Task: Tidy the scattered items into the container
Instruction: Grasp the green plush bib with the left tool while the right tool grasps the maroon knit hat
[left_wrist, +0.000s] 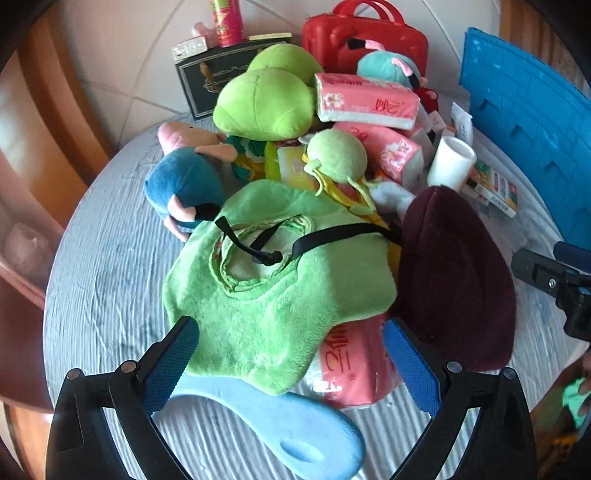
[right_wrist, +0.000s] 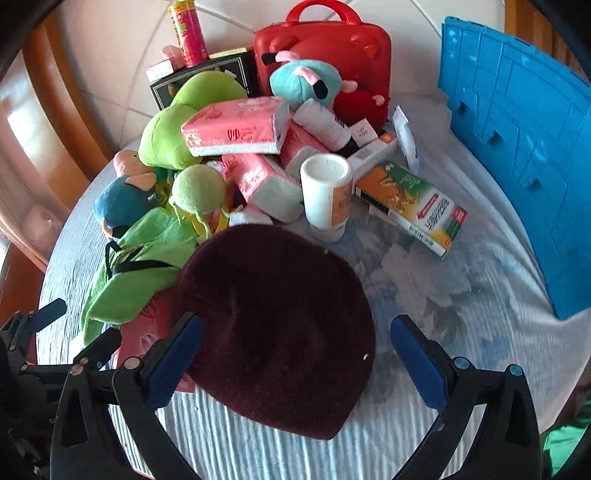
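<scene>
1. While both sets of jaws stand wide and empty, left gripper (left_wrist: 291, 365) straddles the green plush cloth (left_wrist: 273, 295) on the bench (left_wrist: 110, 288).
2. Right gripper (right_wrist: 295, 354) hovers over the maroon hat (right_wrist: 280, 325); pinch its edge, perhaps.
3. Blue container (right_wrist: 517, 147): far right.

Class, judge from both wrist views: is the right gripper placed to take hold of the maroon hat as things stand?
Probably yes. The right gripper is open, its fingers on either side of the maroon hat, which lies on top of the pile with nothing over it. The hat is wide, so a grip on its edge seems likelier.
</scene>
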